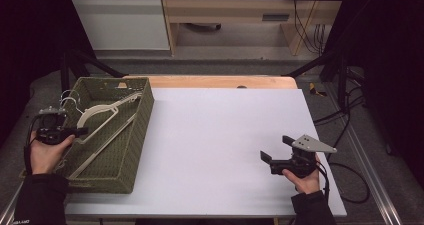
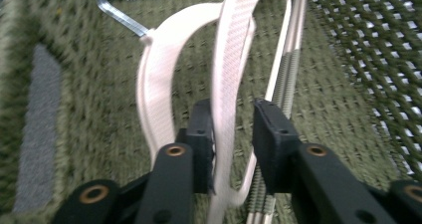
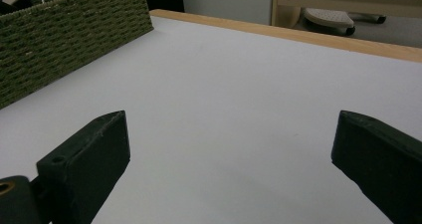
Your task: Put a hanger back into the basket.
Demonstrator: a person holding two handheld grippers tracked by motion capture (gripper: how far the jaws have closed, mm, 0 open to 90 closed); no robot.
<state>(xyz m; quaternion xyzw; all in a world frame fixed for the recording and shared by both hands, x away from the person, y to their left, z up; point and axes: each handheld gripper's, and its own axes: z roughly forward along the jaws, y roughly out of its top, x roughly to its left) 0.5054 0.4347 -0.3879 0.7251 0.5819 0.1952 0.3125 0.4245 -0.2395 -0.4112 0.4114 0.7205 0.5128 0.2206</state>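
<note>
Hanger: white plastic hanger [image 2: 226, 74] sits right between the left tongs [image 2: 233, 134], inside the green woven basket [image 1: 137, 130]
Left tongs: jaws parted a bit with the hanger's arm running up through the gap. It lies against the pad on the left in the left gripper view, and there's clear space on the other side, so not clamped as far as I can see
Hanger from above: in the high view the hanger [image 1: 102, 112] lies across the basket, and the left tongs [image 1: 80, 131] poke in over the basket's left rim, right at the hanger's lower arm
More in the basket: a second pale hanger [image 2: 154, 84] curves just beside the first, plus some thin metal rods [image 2: 286, 69] to the right, and a wire hook [image 1: 70, 99] by the far left corner
Right tongs: the right tongs [image 1: 275, 147] have jaws wide apart with nothing in them, held over the white counter [image 1: 225, 135], well apart from the basket
Hard to tell: left gripper view is blurry, so how many hangers are stacked there, and where each one ends, I honestly can't make out. Hanger tops are cut off at the frame edge
</note>
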